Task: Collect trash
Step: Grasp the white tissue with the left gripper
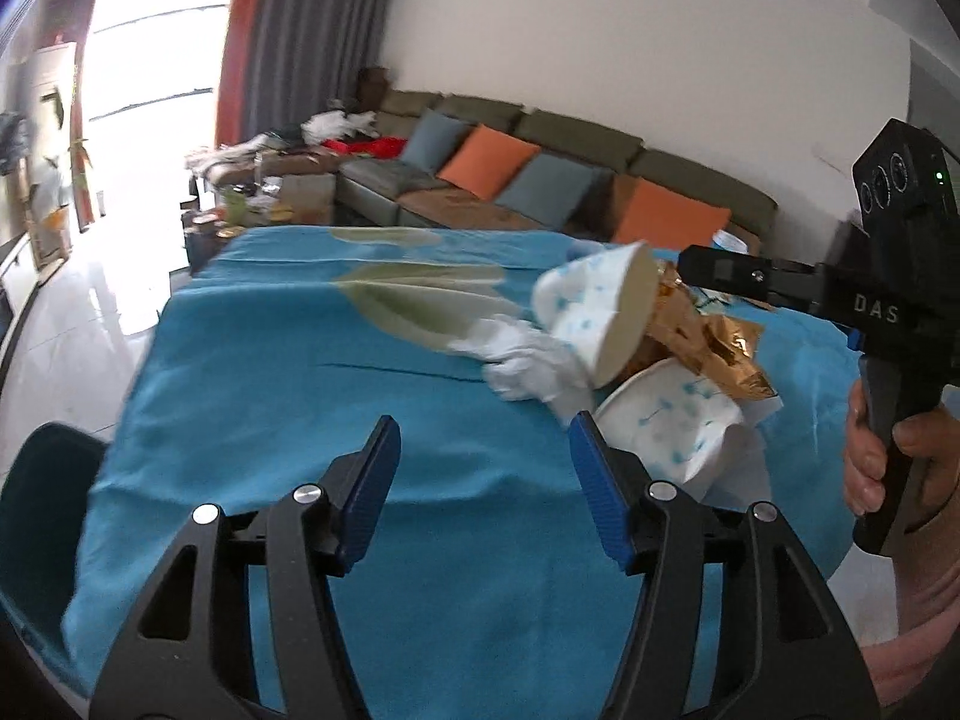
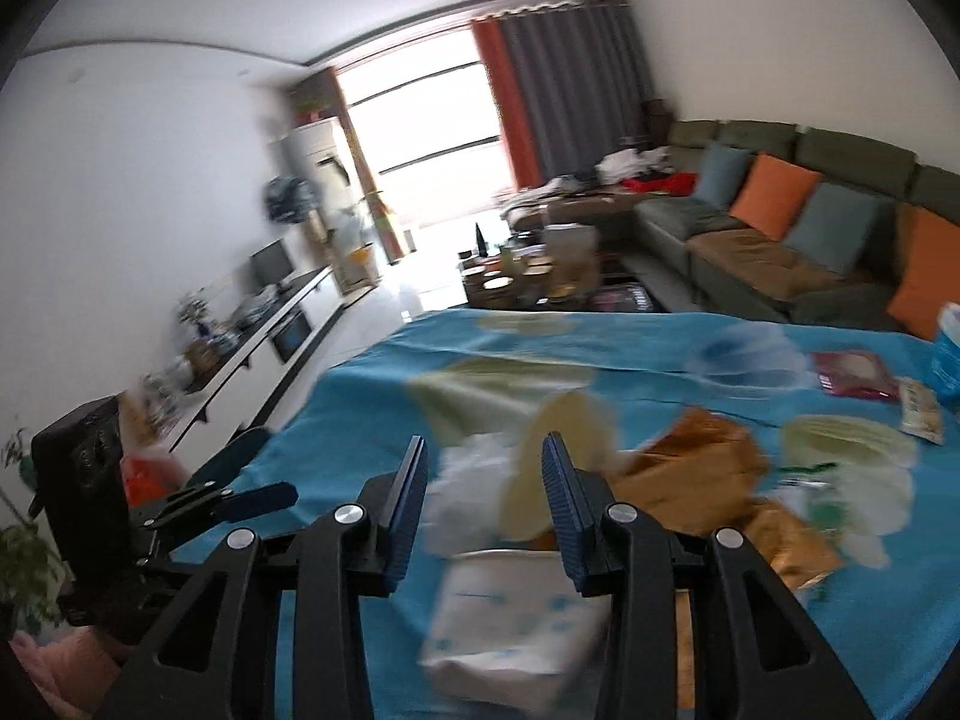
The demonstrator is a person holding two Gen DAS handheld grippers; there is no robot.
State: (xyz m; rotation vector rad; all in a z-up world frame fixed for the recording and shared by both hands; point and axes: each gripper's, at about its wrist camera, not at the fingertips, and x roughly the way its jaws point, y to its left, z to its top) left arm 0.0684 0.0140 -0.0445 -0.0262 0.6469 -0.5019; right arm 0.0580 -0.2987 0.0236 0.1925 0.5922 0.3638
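Note:
A pile of trash lies on the blue tablecloth [image 1: 270,390]: a tilted paper cup with blue print [image 1: 600,312], a second such cup [image 1: 666,426] on its side, a crumpled white tissue [image 1: 528,360] and a gold wrapper [image 1: 708,336]. My left gripper [image 1: 480,468] is open just left of the pile, with only cloth between its fingers. The right gripper [image 1: 690,267], held by a hand [image 1: 870,456], points at the pile from the right. In the right wrist view my right gripper [image 2: 486,480] stands open; the blurred tissue [image 2: 468,480] and cup [image 2: 576,426] show past its tips.
More litter lies at the table's far right: a red packet [image 2: 852,375], a small printed packet [image 2: 921,414], clear plastic wrap [image 2: 852,480] and a blue pack [image 2: 948,354]. A dark chair [image 1: 42,510] stands at the near left corner. A sofa [image 2: 750,252] and a cluttered coffee table [image 2: 528,276] are beyond.

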